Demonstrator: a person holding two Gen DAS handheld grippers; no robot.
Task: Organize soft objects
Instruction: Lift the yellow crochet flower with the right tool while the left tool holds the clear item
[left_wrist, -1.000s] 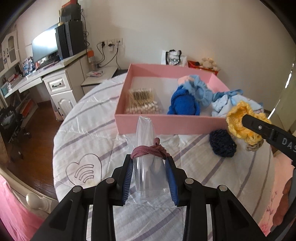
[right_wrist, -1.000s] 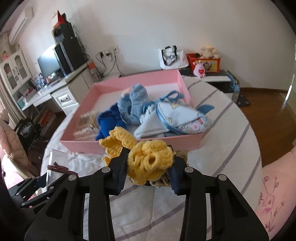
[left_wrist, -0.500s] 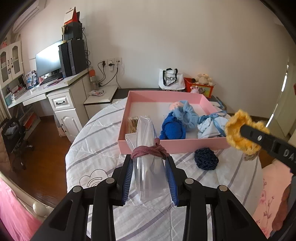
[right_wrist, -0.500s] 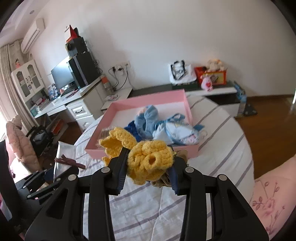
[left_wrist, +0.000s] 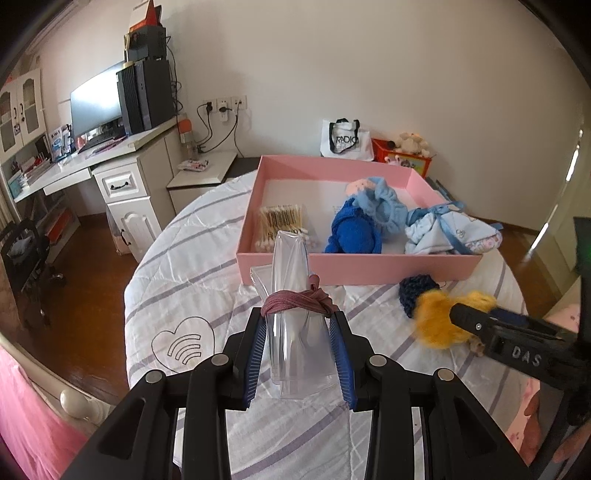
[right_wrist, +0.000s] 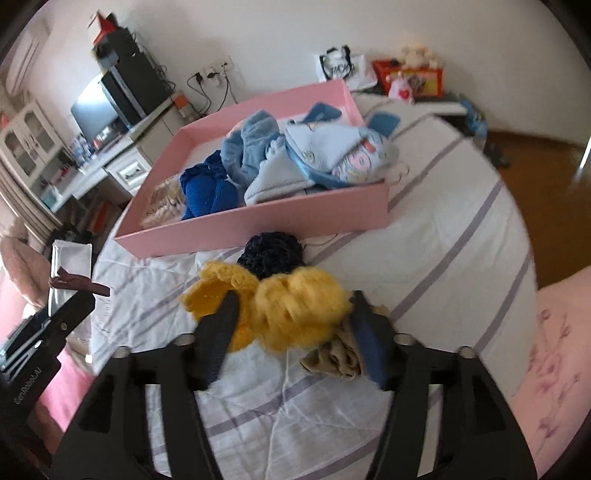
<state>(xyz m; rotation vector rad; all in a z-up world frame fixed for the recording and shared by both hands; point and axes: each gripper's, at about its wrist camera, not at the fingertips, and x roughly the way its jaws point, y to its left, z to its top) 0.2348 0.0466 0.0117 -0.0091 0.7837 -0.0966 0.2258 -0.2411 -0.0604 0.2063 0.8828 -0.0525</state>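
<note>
Plainly: "DAS" on right gripper (left_wrist: 458, 314), fingers opening around yellow scrunchie (right_wrist: 291, 310); left gripper (left_wrist: 299, 354) clenches plastic sleeve (left_wrist: 295, 317).

pink box (left_wrist: 354, 271) | yellow knit (right_wrist: 295, 310) | possibly navy knit (right_wrist: 271, 251) | purple-striped white cloth (left_wrist: 192, 266)

Your yellow knitted piece (right_wrist: 295, 310) lies bunched on the striped cloth, touching the navy knitted ball (right_wrist: 271, 253), just before the pink box (right_wrist: 258, 229) of blue soft items.
</note>
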